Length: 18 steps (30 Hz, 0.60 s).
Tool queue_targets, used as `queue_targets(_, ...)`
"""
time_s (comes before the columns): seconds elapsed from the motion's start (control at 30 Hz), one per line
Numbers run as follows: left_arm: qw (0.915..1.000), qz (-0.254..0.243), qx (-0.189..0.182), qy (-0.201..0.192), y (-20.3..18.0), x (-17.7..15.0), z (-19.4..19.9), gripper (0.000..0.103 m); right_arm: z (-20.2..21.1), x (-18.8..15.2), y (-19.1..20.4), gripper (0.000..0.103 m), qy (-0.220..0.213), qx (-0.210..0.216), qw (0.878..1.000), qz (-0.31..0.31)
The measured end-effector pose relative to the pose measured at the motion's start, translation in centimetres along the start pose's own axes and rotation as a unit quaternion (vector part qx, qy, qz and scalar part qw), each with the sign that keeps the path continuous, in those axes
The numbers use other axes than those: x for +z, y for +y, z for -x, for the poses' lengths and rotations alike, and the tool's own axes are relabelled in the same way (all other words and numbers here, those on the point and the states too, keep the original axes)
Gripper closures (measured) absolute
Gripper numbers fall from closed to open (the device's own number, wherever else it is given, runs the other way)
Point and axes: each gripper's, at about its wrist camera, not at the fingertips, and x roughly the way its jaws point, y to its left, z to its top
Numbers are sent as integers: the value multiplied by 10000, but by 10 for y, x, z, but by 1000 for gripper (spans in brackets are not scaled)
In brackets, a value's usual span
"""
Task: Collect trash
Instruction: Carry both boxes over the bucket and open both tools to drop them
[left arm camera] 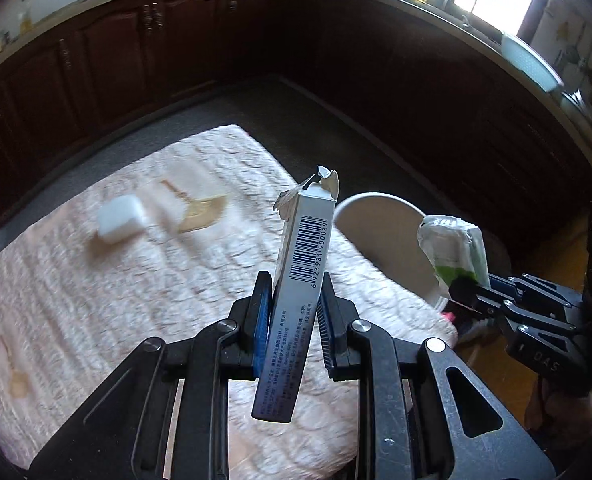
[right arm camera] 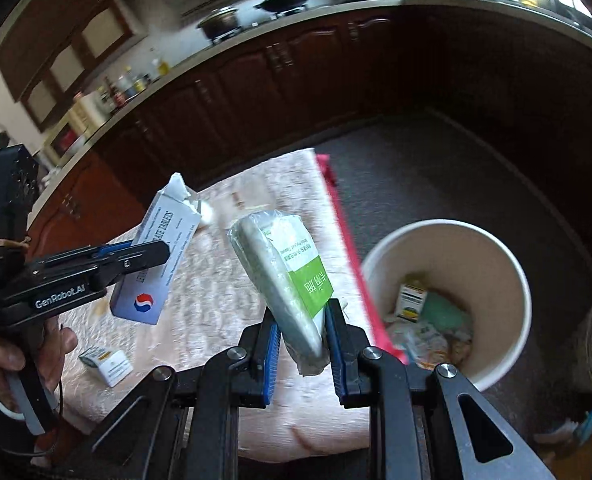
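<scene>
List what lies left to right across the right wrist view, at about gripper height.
Left gripper clamped on the torn blue-and-white cardboard box → right gripper clamped on the green-and-white plastic tissue packet → pink table edge strip → round white trash bin holding litter.

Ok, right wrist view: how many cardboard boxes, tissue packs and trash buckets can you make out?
Cardboard boxes: 3, tablet carton in left gripper, small box on tablecloth, labelled box in paper bucket
Packs: 1, tissue pack in right gripper
Trash buckets: 1
Total: 5
</scene>
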Motion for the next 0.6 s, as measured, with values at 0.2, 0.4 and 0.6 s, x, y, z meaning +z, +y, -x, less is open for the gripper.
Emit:
queue_targets(0.2, 9996, -143, -232, 74, -31, 13, -17, 84, 4, -3, -35, 82, -6, -289, 9990, -346)
queue_targets(0.4, 9985, -249, -437, 194, -58, 20, -40, 84, 6, -7, -60, 82, 11, -530, 9965, -650)
queue_targets(0.6, 9972, -202, -663, 282, -76, 29, -62, 84, 1, -12, -84, 82, 70, -649, 9937, -911)
